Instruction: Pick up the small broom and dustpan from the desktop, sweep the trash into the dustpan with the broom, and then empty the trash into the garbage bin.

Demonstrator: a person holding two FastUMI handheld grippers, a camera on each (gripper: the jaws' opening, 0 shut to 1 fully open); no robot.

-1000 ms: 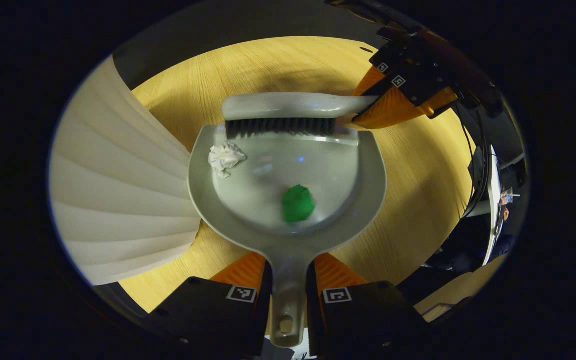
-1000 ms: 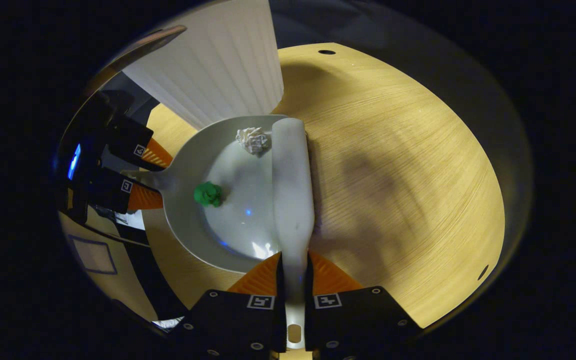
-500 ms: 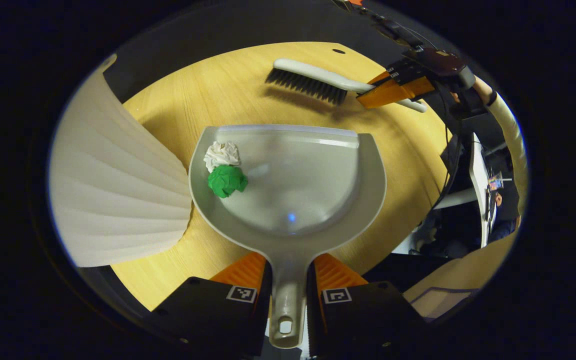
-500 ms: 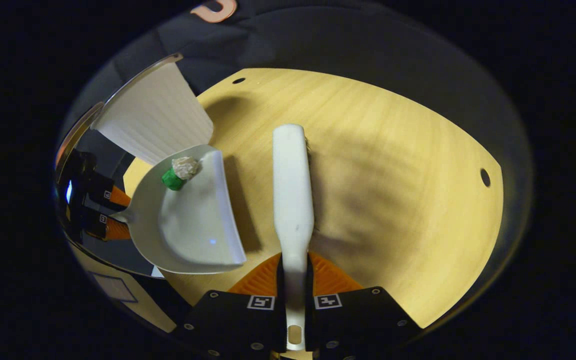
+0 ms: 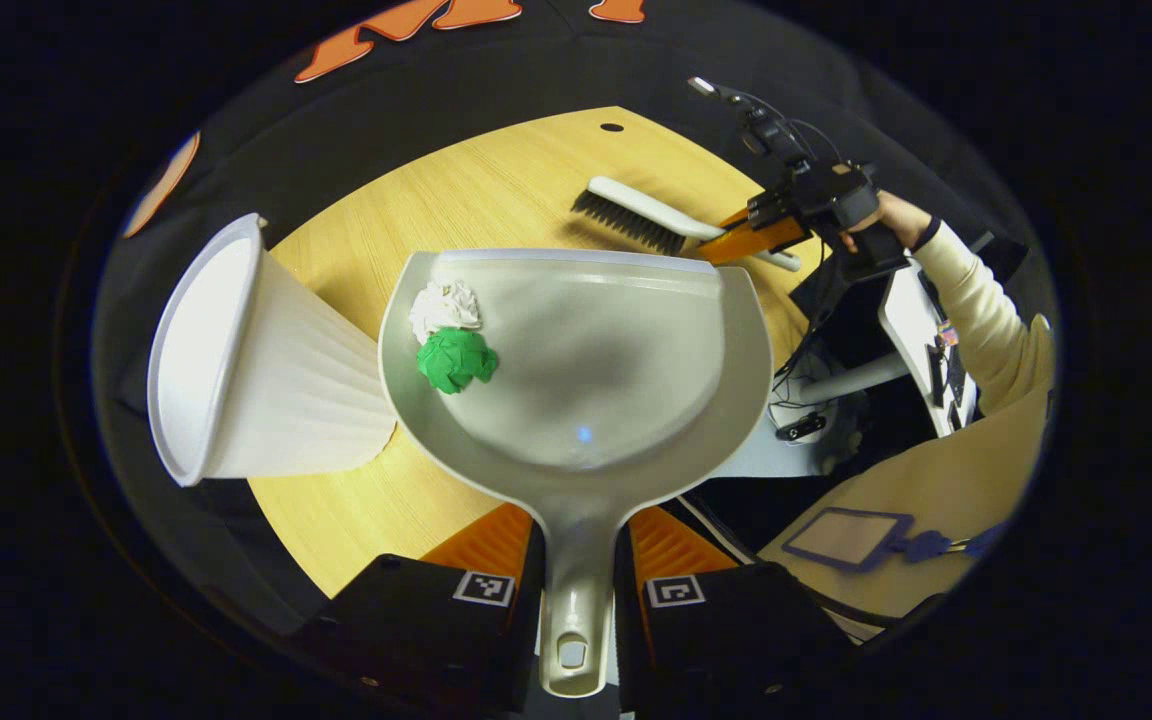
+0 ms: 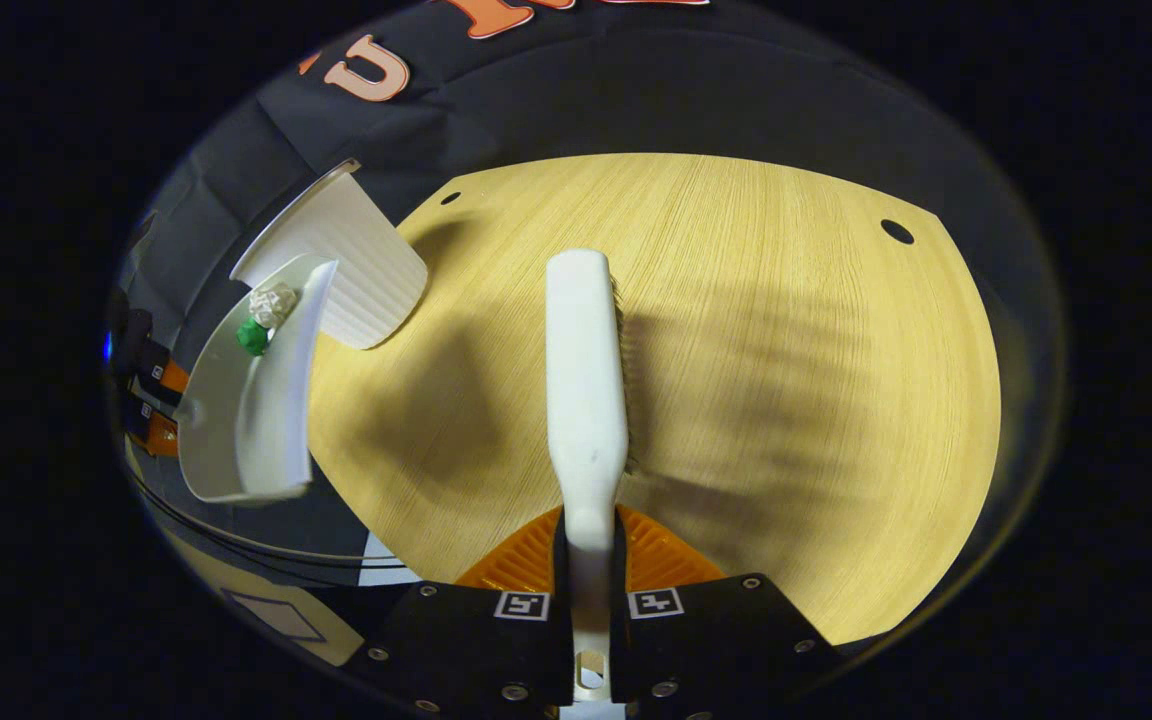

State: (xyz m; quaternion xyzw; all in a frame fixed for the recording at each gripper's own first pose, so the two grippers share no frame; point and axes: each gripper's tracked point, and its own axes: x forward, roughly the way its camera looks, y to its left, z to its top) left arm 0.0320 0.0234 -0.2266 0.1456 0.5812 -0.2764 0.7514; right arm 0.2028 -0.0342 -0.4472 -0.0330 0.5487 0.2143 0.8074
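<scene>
My left gripper (image 5: 576, 560) is shut on the handle of the grey dustpan (image 5: 626, 370), which is lifted off the wooden desktop (image 5: 476, 200). A white paper ball (image 5: 444, 305) and a green paper ball (image 5: 454, 360) lie together at the pan's left side. The white ribbed garbage bin (image 5: 236, 370) stands just left of the pan. My right gripper (image 6: 591, 560) is shut on the handle of the small white broom (image 6: 586, 380), held over the desktop (image 6: 786, 330). In the right gripper view the dustpan (image 6: 256, 410) hangs at far left beside the bin (image 6: 346, 260).
A person's sleeve (image 5: 976, 300) and hand hold the right gripper (image 5: 786, 225) at the desk's far right. A second light table with a flat blue-edged item (image 5: 846, 535) sits lower right. Round holes (image 6: 896, 231) mark the desktop corners.
The dustpan rose off the desk and away from the broom, both paper balls staying at its left side. The broom pulled back to the right. The bin's open rim came into view.
</scene>
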